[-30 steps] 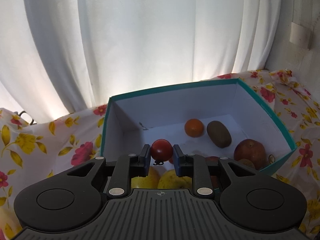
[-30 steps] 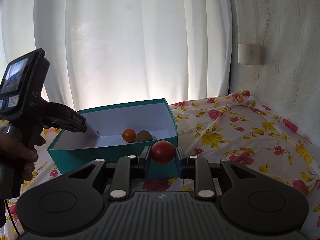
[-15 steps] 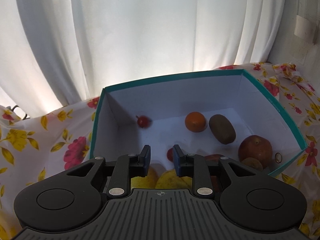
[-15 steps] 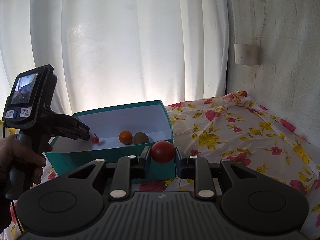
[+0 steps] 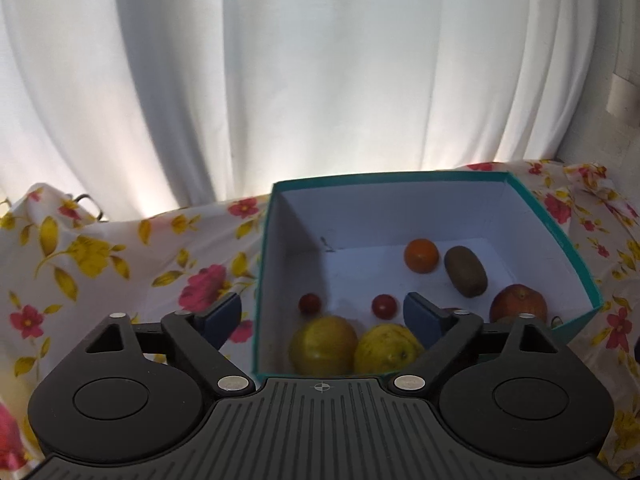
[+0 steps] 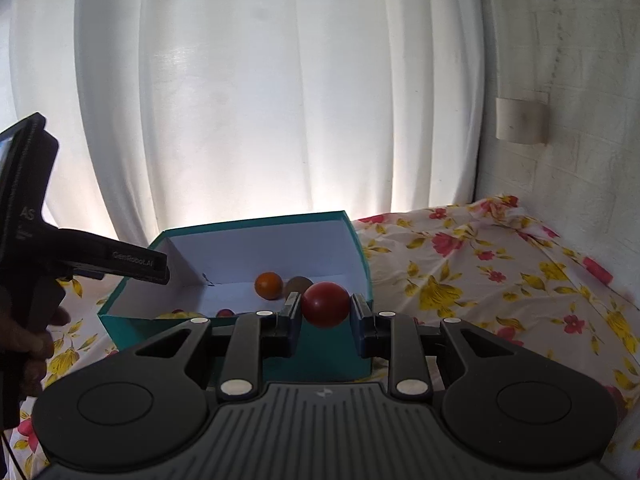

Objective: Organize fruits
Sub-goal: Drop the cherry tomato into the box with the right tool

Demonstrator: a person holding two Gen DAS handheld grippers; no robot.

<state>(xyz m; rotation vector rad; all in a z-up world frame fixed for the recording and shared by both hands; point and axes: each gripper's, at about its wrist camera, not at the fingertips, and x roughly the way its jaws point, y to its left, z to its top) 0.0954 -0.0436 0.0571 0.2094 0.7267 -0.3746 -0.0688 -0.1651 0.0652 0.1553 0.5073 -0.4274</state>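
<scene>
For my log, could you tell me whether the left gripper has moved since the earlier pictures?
Yes: the left gripper has opened and shifted left relative to the teal box.

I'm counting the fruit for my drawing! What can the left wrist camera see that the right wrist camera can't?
Only the left wrist view shows the apple, the two yellow fruits' full shape, and the open, empty left gripper from behind.

Only the right wrist view shows the tomato pinched in the right gripper, the brick wall, and the left gripper's body from the side.

Both show the box, the orange, the kiwi, small red fruits, the curtain and the flowered cloth.
</scene>
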